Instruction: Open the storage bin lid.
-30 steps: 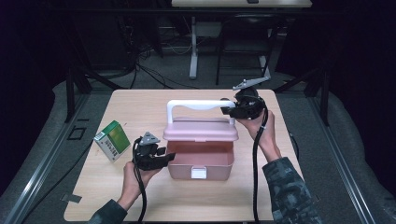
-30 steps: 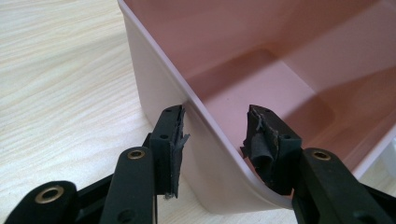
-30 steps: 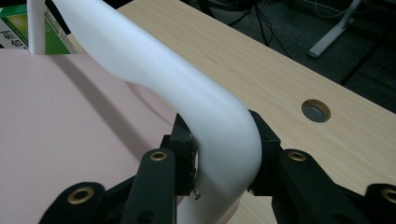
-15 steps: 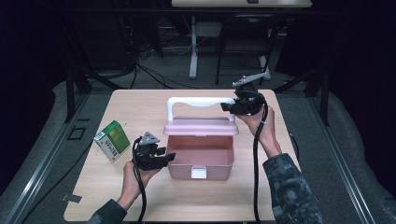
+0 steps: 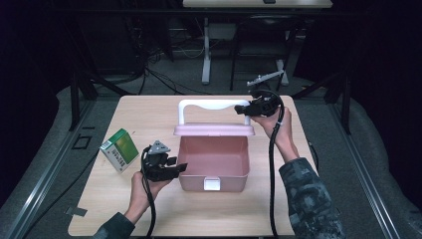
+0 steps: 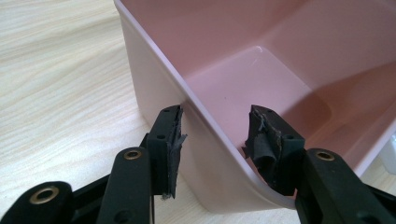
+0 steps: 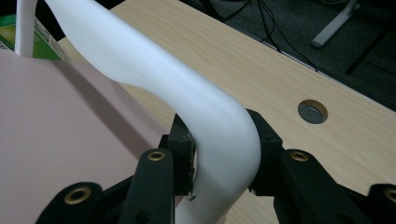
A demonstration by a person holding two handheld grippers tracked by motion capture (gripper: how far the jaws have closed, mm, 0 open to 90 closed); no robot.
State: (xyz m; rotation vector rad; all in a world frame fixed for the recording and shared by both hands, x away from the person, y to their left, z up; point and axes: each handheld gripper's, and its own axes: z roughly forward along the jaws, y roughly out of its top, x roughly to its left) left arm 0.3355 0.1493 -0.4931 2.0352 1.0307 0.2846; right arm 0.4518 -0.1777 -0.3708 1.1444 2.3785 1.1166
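Gripping the white handle, right gripper holds the lid upright; left gripper fingers sit apart, straddling the pink box wall at mid-counter.

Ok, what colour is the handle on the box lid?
White; the handle shows best in the right gripper view, above the pink lid.

Overhead light falling evenly on table; surroundings sinking into near-black. High view looking soft, slightly grainy. Soft glare showing on pink box floor, box wall throwing faint shadow inside. White handle glowing bright; near jaws blurring slightly.
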